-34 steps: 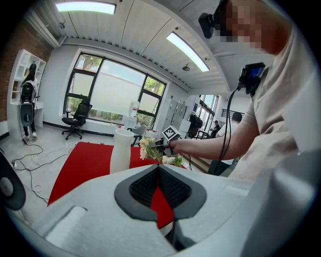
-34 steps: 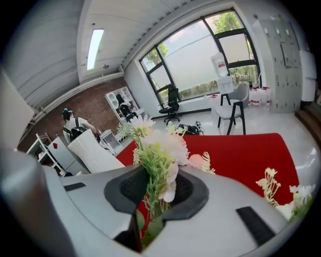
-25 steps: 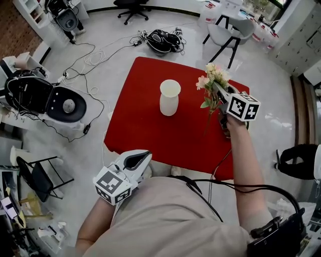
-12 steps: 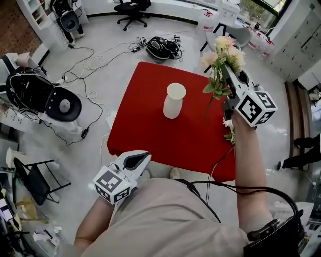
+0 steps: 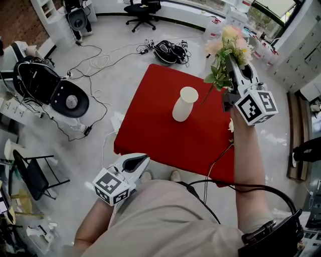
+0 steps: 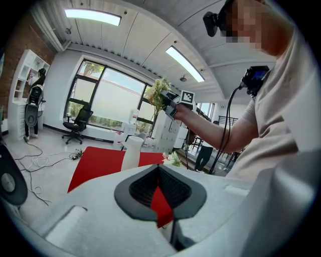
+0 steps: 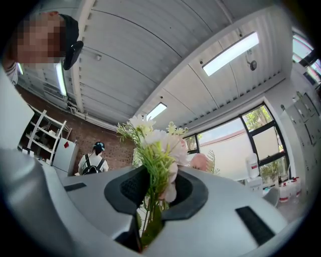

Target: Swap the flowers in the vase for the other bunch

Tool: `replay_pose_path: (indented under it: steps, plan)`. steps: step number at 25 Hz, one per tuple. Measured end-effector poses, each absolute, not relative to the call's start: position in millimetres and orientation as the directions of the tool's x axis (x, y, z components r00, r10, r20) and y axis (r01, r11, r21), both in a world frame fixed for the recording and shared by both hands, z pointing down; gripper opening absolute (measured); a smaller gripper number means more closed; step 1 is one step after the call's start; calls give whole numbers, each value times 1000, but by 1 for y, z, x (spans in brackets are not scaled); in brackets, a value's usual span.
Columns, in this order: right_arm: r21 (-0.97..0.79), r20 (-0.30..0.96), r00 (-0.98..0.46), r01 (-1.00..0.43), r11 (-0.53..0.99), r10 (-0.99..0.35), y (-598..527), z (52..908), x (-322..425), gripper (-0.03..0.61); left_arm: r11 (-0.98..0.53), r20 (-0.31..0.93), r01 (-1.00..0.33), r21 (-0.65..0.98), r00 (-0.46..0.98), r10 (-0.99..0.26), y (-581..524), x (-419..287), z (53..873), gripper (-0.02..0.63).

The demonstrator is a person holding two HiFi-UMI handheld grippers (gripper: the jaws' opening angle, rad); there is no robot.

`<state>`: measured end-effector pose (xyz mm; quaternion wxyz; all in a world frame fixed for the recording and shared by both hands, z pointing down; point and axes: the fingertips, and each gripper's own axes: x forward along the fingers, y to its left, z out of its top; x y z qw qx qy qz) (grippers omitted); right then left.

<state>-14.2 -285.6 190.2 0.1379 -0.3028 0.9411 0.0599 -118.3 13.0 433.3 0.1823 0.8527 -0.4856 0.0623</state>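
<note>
A white vase (image 5: 184,104) stands empty and upright near the middle of the red table (image 5: 150,120). My right gripper (image 5: 231,61) is raised above the table's right side, shut on the stems of a bunch of pink and cream flowers (image 5: 228,42). In the right gripper view the blooms (image 7: 153,145) rise from between the pads of the right gripper (image 7: 155,193). A second bunch (image 5: 231,125) lies on the table, mostly hidden by my right arm. My left gripper (image 5: 140,159) hangs off the table's near left corner, shut and empty. In the left gripper view the left gripper (image 6: 159,188) points toward the vase (image 6: 132,153).
On the floor to the left are a round black-and-white machine (image 5: 50,90) and loose cables (image 5: 95,65). A black bag (image 5: 170,50) lies beyond the table, with an office chair (image 5: 143,10) further back. A folding chair (image 5: 30,175) stands at near left. A person (image 5: 306,150) stands at the right edge.
My right gripper has lifted the flower bunch higher and tipped it upward, away from the table top. The left gripper shifted a little; the vase stayed put.
</note>
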Motion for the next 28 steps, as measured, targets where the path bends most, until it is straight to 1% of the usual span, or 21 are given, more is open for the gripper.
replay_pose_path:
  steps: [7, 11, 18, 28]
  plan:
    - [62, -353, -774, -580, 812, -526, -283, 192, -38, 81, -417, 290, -871, 262, 483, -826, 32, -137, 434, 6]
    - [106, -357, -778, -584, 804, -518, -282, 203, -54, 81, -392, 297, -881, 264, 461, -836, 44, -151, 437, 6]
    - [116, -303, -791, -584, 803, -531, -289, 251, -72, 81, -356, 320, -894, 272, 433, -843, 57, -167, 445, 6]
    - [79, -246, -793, -590, 804, -557, -293, 308, -80, 95, -368, 342, -890, 269, 445, -827, 58, -174, 448, 6]
